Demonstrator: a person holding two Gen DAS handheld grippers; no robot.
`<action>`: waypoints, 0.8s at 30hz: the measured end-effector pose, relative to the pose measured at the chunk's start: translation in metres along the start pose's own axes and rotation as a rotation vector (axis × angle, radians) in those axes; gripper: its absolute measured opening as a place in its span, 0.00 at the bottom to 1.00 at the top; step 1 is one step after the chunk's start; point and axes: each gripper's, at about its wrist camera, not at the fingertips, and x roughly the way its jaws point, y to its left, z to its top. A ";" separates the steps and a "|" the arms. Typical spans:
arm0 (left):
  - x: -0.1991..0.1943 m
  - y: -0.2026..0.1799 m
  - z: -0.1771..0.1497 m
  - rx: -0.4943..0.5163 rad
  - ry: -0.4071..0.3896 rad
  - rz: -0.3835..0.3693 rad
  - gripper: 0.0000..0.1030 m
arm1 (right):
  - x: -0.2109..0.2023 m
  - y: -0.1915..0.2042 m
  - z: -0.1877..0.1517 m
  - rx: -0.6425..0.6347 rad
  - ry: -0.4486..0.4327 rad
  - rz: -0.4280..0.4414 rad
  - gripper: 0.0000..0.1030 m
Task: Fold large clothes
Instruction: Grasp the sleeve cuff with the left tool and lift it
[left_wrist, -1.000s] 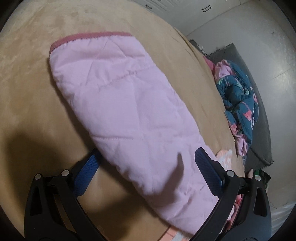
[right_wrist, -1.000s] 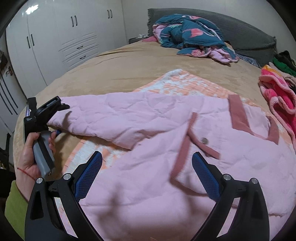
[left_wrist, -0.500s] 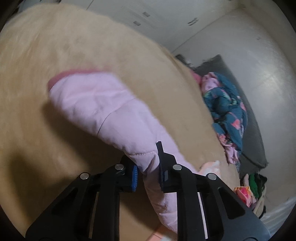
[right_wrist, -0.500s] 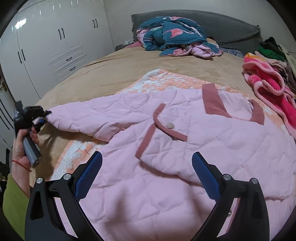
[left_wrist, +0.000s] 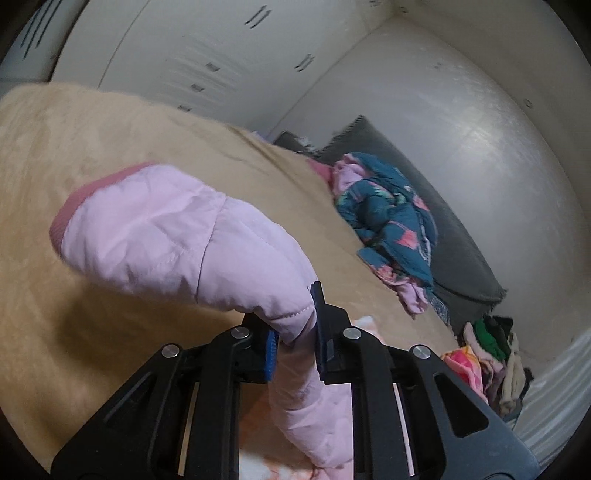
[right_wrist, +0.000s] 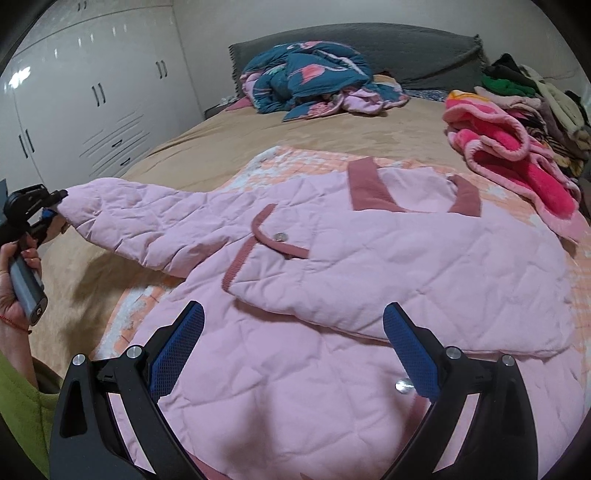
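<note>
Pinching sleeve (left_wrist: 177, 236) in left tongs (left_wrist: 293, 339); right tongs (right_wrist: 291, 347) spread above jacket (right_wrist: 369, 266).

Showing pale pink quilting with dusty-rose ribbed trim on the jacket (right_wrist: 369, 266), its sleeve (left_wrist: 177, 240) nipped between the blue ridged pads (left_wrist: 271, 354) of the black left gripper (left_wrist: 293, 347). Lying beneath, a peach-and-white checked blanket (right_wrist: 295, 162) over a tan bedspread (right_wrist: 229, 144), both reaching beyond the black right gripper (right_wrist: 291, 347). Sitting far past the fingertips, a teal bundle (right_wrist: 314, 77) patterned in pink against a charcoal-grey headboard (right_wrist: 406, 44), with hot-pink fleece (right_wrist: 509, 155) off to the right and glossy white wardrobes (right_wrist: 92, 103) to the left.
</note>
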 end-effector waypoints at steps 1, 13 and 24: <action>-0.002 -0.006 -0.002 0.012 -0.002 -0.007 0.08 | -0.005 -0.004 -0.001 0.013 -0.008 -0.002 0.94; -0.025 -0.094 -0.034 0.150 0.024 -0.189 0.07 | -0.039 -0.031 -0.024 0.072 -0.050 -0.053 0.94; -0.032 -0.157 -0.090 0.253 0.058 -0.305 0.07 | -0.064 -0.074 -0.037 0.160 -0.075 -0.087 0.94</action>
